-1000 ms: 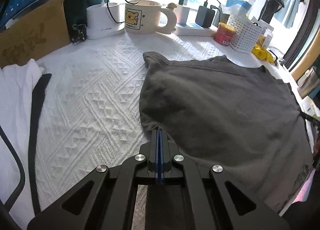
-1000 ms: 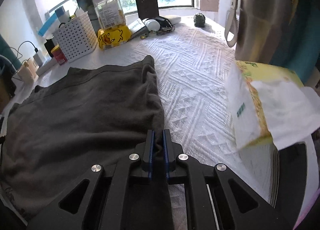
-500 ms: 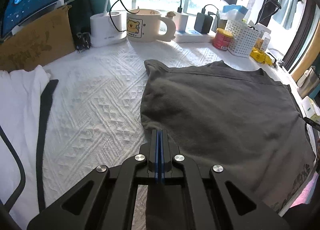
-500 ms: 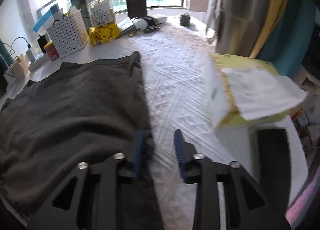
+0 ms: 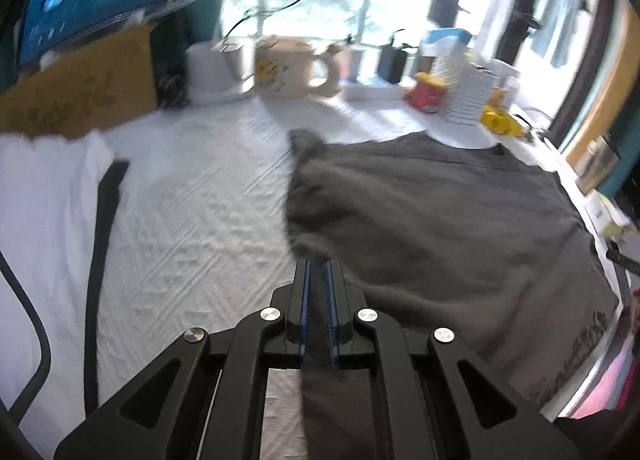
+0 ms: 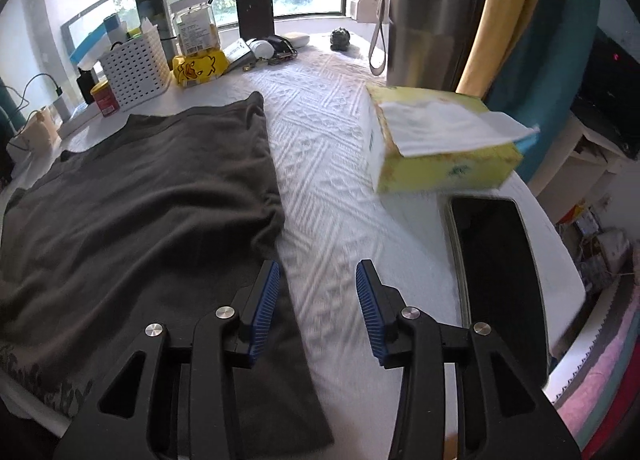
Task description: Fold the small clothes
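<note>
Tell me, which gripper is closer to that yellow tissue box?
The right gripper. The tissue box sits just ahead of it and to the right. The left gripper is at the grey garment's far side.

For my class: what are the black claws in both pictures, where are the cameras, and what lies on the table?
They are two-finger grippers, one held in each of a person's hands. Each picture comes from a camera on its gripper, looking along the fingers. A grey garment lies on a white textured cover, near a mug and tissue box. The left gripper is opening, garment edge between its jaws; the right gripper is opening, nothing between them.
</note>
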A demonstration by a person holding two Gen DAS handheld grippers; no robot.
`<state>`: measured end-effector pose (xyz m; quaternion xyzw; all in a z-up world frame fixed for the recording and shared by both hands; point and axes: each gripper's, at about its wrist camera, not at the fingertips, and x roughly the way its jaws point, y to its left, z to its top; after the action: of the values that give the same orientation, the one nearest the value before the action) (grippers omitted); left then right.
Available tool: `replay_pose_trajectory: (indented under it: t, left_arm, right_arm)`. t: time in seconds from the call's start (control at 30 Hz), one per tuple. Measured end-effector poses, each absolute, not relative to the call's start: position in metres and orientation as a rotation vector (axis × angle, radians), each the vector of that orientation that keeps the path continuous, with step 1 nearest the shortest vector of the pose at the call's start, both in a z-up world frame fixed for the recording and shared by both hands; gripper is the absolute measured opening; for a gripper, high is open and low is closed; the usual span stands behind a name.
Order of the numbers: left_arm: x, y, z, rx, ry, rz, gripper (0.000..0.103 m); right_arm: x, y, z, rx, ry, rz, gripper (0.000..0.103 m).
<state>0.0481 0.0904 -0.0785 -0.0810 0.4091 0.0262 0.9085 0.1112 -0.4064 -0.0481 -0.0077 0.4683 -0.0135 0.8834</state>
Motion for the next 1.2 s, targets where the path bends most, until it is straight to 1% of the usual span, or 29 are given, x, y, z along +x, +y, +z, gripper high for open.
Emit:
replay_pose_trajectory:
  t: [0.17,0.23,0.27,0.3,0.33,0.5,0.63,0.8,0.83,0.9,0.93,1.0,1.1,1.17,1.2]
  left_arm:
    - [0.047,0.065,-0.070,-0.105,0.815,-0.003,0.008]
    - [0.046,0.061,-0.068,-0.107,0.805,-0.026,0.018]
    - [0.045,0.058,-0.067,-0.118,0.795,-0.047,0.030]
    - [0.044,0.057,-0.065,-0.127,0.785,-0.061,0.039]
    - [0.042,0.055,-0.064,-0.133,0.775,-0.070,0.040]
    - [0.036,0.041,-0.059,-0.123,0.768,-0.123,0.041]
    - [0.034,0.034,-0.061,-0.092,0.776,-0.098,0.041]
    - [0.031,0.029,-0.066,-0.115,0.788,-0.103,0.041]
    - [0.029,0.027,-0.067,-0.116,0.791,-0.105,0.042]
    - [0.028,0.025,-0.071,-0.128,0.803,-0.113,0.051]
    - [0.027,0.025,-0.071,-0.132,0.806,-0.117,0.051]
    - [0.026,0.024,-0.071,-0.133,0.809,-0.118,0.051]
    - [0.026,0.025,-0.072,-0.138,0.809,-0.116,0.051]
    - [0.028,0.026,-0.073,-0.143,0.814,-0.110,0.051]
    - [0.029,0.027,-0.073,-0.146,0.817,-0.108,0.051]
  right_arm:
    - [0.086,-0.408,-0.037,-0.014,0.952,-0.020,0.044]
    - [0.077,-0.410,-0.033,-0.006,0.946,-0.021,0.045]
    - [0.071,-0.412,-0.032,0.005,0.945,-0.022,0.049]
    - [0.067,-0.414,-0.031,0.020,0.945,-0.026,0.050]
    - [0.062,-0.416,-0.032,0.038,0.947,-0.029,0.051]
    - [0.035,-0.428,-0.045,0.172,0.960,-0.052,0.052]
    - [0.026,-0.428,-0.047,0.213,0.960,-0.069,0.053]
    - [0.022,-0.421,-0.048,0.226,0.982,-0.047,0.054]
    - [0.022,-0.420,-0.049,0.242,0.984,-0.039,0.054]
    - [0.022,-0.417,-0.056,0.287,0.999,-0.031,0.054]
    - [0.023,-0.415,-0.059,0.297,1.011,-0.032,0.054]
    - [0.022,-0.411,-0.063,0.300,1.019,-0.039,0.058]
    - [0.020,-0.409,-0.065,0.370,1.006,-0.027,0.061]
    - [0.021,-0.407,-0.066,0.401,0.997,-0.013,0.066]
    - [0.022,-0.405,-0.066,0.407,0.993,-0.012,0.066]
